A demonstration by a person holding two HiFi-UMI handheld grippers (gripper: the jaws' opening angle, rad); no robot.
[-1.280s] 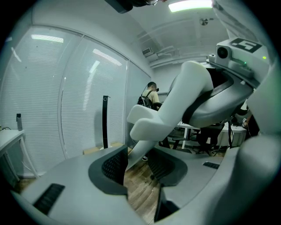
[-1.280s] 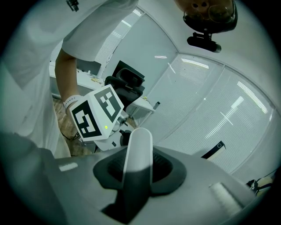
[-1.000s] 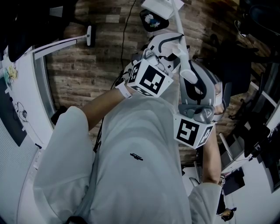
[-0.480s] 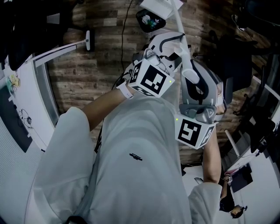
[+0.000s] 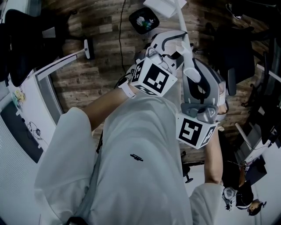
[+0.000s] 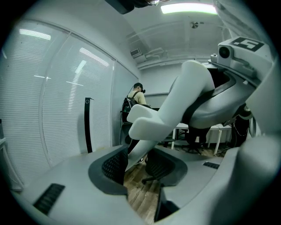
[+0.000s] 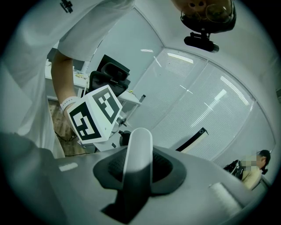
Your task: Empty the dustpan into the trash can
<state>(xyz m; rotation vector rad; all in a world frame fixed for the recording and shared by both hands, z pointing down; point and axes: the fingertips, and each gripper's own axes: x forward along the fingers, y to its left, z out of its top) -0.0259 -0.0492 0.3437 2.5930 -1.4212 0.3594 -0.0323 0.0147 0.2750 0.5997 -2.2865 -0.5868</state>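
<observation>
A white long-handled dustpan (image 5: 159,6) hangs at the top of the head view, just right of a black round trash can (image 5: 143,20) with pale litter inside. Its white handle (image 5: 181,27) slants down to both grippers. My left gripper (image 5: 170,42) is shut on the thin shaft (image 6: 137,151), which fills the gap between its pads. Lower down, my right gripper (image 5: 194,75) is shut on the thick grip end (image 7: 137,154). In the left gripper view the handle (image 6: 175,101) bends up toward the right gripper (image 6: 237,57). The pan's inside is hidden.
A white bar with a black end (image 5: 89,47) lies on the wooden floor (image 5: 88,74) at left. Beside it runs a white panel (image 5: 26,101). Dark office chairs (image 5: 232,57) and desks stand at right. A person (image 6: 137,94) stands far off by the blinds.
Both grippers have shifted a little with the handle still gripped. The trash can now shows further left of the dustpan, less covered by it. The floor bar has slid down in view.
</observation>
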